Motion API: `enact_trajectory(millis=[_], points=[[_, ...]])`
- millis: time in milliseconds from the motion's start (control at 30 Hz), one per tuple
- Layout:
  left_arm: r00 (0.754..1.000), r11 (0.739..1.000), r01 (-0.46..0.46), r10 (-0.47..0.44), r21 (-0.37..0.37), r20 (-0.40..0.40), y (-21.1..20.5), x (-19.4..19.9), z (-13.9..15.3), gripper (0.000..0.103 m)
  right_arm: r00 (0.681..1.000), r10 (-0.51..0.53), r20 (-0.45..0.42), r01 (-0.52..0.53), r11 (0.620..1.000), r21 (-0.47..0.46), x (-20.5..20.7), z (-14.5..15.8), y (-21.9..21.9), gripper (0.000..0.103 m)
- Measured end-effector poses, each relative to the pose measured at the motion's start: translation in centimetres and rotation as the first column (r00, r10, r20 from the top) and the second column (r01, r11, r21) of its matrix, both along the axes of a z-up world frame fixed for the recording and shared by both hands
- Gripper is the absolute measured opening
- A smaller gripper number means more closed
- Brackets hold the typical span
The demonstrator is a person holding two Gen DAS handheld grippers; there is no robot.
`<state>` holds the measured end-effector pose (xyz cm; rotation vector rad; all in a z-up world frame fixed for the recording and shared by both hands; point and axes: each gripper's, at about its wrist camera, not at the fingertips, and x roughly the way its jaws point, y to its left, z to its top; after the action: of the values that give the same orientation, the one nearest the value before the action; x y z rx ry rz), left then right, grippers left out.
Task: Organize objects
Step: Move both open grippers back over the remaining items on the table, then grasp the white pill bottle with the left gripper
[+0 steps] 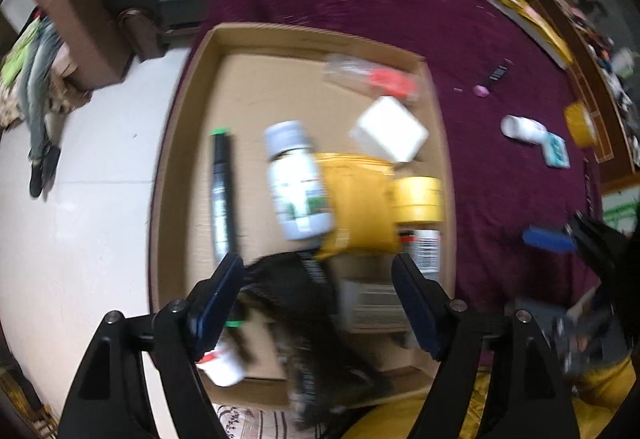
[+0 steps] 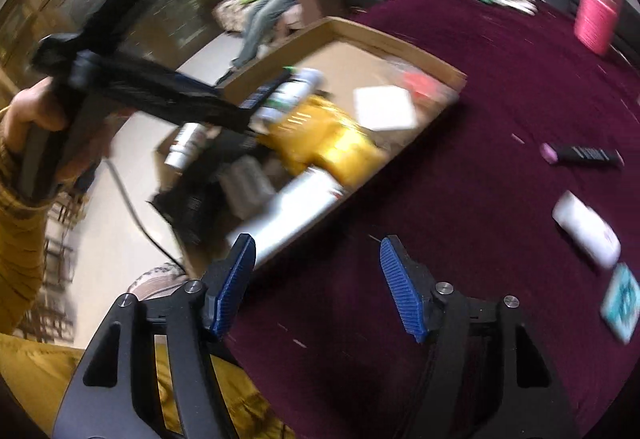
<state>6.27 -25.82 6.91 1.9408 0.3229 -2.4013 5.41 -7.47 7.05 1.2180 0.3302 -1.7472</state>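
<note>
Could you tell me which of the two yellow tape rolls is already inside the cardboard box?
The yellow tape roll by the box's right wall, beside the yellow bag. The other roll sits out on the maroon cloth near its far right edge.

The left wrist view looks steeply down, close over the cardboard box (image 1: 188, 87); the right wrist view slants across the maroon tablecloth (image 2: 460, 199) beside it. Both share the box.
</note>
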Motion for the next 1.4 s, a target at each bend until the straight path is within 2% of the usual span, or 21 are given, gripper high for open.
enact_trajectory(millis=[167,267,467,633,700,867,933,1033,1167,1267,1300,1367,1400], points=[[0.993,0.993,0.118,-0.118,0.001,-0.013,4.4,-1.8,1.0,0.077,0.986,-0.166,0.009,0.165,0.986,0.03,-2.4,-1.0,6.6,0.069],[0.98,0.98,0.201,-0.201,-0.007,-0.004,7.8,-3.9,1.1,0.077,0.961,-0.278,0.017,0.276,0.96,0.049,-4.0,-1.7,10.5,0.069],[0.945,0.945,0.327,-0.326,-0.01,0.032,14.5,-8.0,-0.3,0.077,0.905,-0.424,0.012,0.422,0.904,0.072,-5.2,-2.4,16.2,0.071],[0.91,0.91,0.414,-0.414,0.012,0.022,20.2,-12.3,-1.3,0.077,0.878,-0.478,0.015,0.475,0.876,0.079,-5.5,-2.5,19.0,0.071],[0.899,0.899,0.438,-0.438,0.005,0.012,22.1,-14.2,-1.8,0.077,0.881,-0.472,0.021,0.47,0.88,0.069,-5.6,-2.5,19.8,0.071],[0.869,0.869,0.495,-0.495,-0.016,-0.014,25.5,-17.9,-2.4,0.077,0.866,-0.499,0.031,0.497,0.866,0.051,-5.2,-2.2,21.0,0.071],[0.848,0.848,0.528,-0.529,-0.043,-0.026,26.8,-18.9,-2.6,0.077,0.859,-0.51,0.034,0.509,0.86,0.042,-5.1,-2.1,21.5,0.071],[0.823,0.823,0.567,-0.568,-0.043,-0.012,28.5,-20.1,-3.6,0.077,0.849,-0.528,0.037,0.527,0.849,0.031,-5.1,-1.8,22.3,0.071],[0.82,0.82,0.572,-0.571,-0.029,0.031,29.3,-20.9,-5.4,0.077,0.84,-0.542,0.036,0.541,0.84,0.023,-5.3,-1.6,22.9,0.071],[0.815,0.814,0.579,-0.577,-0.05,0.048,29.6,-20.3,-6.3,0.076,0.833,-0.553,0.023,0.552,0.833,0.031,-6.1,-1.6,23.3,0.071],[0.814,0.812,0.581,-0.579,-0.059,0.051,29.6,-20.1,-6.4,0.074,0.828,-0.56,0.017,0.559,0.828,0.039,-6.5,-1.7,23.4,0.071],[0.812,0.807,0.584,-0.579,-0.089,0.074,29.6,-19.6,-6.9,0.057,0.817,-0.577,0.008,0.576,0.816,0.056,-8.0,-2.2,23.7,0.071],[0.81,0.805,0.586,-0.58,-0.092,0.087,29.6,-19.3,-7.2,0.046,0.81,-0.586,0.008,0.584,0.809,0.065,-8.6,-2.4,23.9,0.071]])
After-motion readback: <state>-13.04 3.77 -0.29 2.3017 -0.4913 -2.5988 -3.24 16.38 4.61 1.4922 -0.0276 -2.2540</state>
